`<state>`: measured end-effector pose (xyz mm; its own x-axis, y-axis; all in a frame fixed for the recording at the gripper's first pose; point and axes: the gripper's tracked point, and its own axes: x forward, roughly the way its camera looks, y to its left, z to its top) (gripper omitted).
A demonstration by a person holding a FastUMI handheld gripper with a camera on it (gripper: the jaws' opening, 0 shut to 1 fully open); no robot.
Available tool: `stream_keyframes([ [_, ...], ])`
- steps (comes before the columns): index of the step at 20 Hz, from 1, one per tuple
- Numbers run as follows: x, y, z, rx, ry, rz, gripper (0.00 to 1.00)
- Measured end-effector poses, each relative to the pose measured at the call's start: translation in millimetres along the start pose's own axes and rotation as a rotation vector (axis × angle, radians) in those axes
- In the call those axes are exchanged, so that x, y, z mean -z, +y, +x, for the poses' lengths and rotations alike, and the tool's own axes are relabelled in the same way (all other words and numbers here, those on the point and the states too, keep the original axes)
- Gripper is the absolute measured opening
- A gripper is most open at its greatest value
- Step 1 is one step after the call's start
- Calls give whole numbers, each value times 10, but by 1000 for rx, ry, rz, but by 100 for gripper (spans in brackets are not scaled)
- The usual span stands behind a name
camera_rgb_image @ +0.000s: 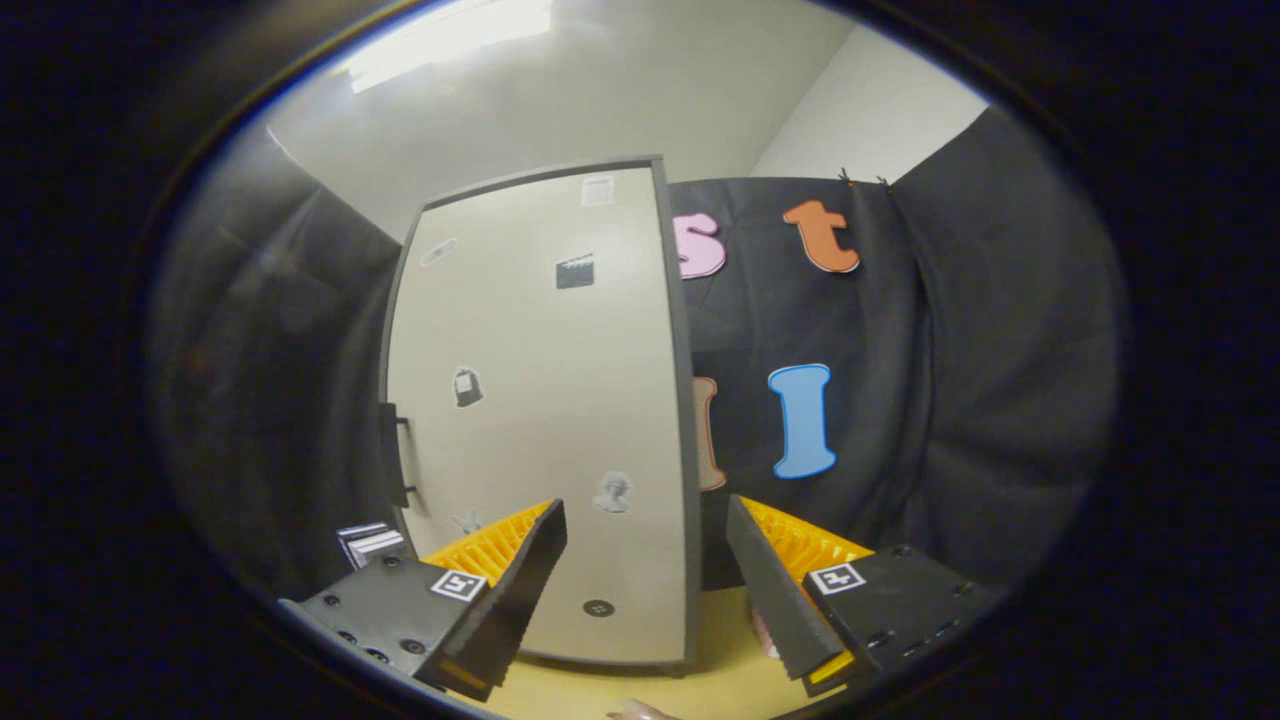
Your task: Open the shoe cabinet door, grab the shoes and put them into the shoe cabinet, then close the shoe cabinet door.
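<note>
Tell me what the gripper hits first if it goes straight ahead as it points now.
Most likely the shoe cabinet door: the open gripper holds nothing, and the door's pale front stands just beyond its fingers, near the right edge. Depth is unclear, so the gap can't be judged.

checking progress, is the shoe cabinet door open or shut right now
Shut, it seems: the shoe cabinet door sits flat in its dark frame, handle untouched; the open gripper hangs before it.

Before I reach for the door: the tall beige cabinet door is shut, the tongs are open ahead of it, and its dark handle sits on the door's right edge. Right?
Not quite. In the gripper view the dark handle is on the left edge of the tall beige cabinet door, not the right. The rest holds: the door looks shut and the tongs are open, holding nothing.
</note>
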<state>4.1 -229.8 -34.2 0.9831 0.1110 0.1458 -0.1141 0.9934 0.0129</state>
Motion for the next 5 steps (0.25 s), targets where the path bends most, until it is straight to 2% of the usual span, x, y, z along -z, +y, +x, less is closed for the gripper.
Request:
stream_keyframes([
  [5,227,-1267,-127,4,-6,-86,100],
])
